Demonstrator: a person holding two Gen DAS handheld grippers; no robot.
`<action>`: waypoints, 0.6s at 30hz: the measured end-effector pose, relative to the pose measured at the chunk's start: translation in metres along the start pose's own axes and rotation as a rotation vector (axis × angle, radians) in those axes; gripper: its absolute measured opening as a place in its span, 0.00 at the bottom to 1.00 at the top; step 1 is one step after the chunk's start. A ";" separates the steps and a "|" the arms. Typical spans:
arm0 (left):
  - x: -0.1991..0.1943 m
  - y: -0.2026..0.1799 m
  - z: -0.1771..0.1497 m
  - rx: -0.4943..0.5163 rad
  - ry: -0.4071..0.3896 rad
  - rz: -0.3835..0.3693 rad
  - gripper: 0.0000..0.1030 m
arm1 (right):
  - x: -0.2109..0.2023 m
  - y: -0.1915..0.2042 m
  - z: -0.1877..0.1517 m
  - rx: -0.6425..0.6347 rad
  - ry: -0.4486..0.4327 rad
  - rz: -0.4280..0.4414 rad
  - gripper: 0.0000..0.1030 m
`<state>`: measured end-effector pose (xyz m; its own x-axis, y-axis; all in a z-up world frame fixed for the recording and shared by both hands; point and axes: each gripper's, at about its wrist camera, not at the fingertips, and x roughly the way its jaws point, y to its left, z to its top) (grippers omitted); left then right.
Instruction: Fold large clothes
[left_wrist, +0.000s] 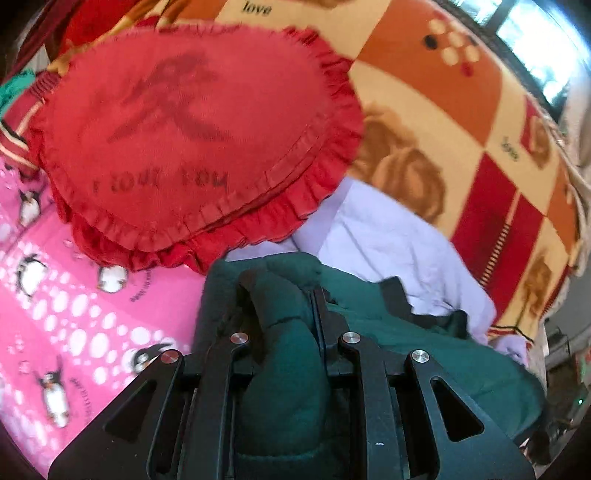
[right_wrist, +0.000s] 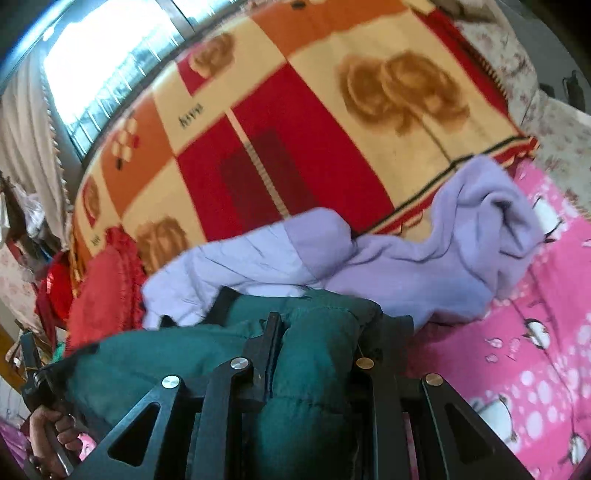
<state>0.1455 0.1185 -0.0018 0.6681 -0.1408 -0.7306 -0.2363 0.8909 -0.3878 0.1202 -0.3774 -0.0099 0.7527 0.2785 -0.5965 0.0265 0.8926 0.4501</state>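
Note:
A dark green padded jacket (left_wrist: 424, 332) is held up between both grippers over the bed. My left gripper (left_wrist: 282, 295) is shut on a thick bunched fold of the green jacket. My right gripper (right_wrist: 317, 325) is shut on another bunched fold of the same jacket (right_wrist: 155, 365). A lilac garment (right_wrist: 406, 266) lies crumpled on the bed just beyond the jacket; it also shows in the left wrist view (left_wrist: 388, 236). The other handle and the hand on it (right_wrist: 48, 424) show at lower left of the right wrist view.
A red frilled heart cushion (left_wrist: 192, 140) lies close ahead of the left gripper. The bed has a pink penguin sheet (left_wrist: 74, 314) and an orange, red and cream blanket (right_wrist: 314, 129). A window (right_wrist: 103, 55) and curtain stand behind the bed.

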 end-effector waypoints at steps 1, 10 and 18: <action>0.008 -0.001 0.000 0.007 -0.004 0.007 0.15 | 0.010 -0.003 0.001 0.018 0.010 -0.009 0.19; 0.047 -0.003 0.003 0.013 0.040 -0.011 0.19 | 0.051 -0.014 -0.005 0.030 0.056 -0.044 0.25; 0.034 0.008 0.012 -0.070 0.096 -0.142 0.44 | 0.025 -0.034 -0.003 0.293 0.061 0.106 0.37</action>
<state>0.1750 0.1259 -0.0224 0.6282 -0.3067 -0.7150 -0.1951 0.8276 -0.5264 0.1362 -0.4002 -0.0418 0.7205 0.3937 -0.5708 0.1448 0.7196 0.6791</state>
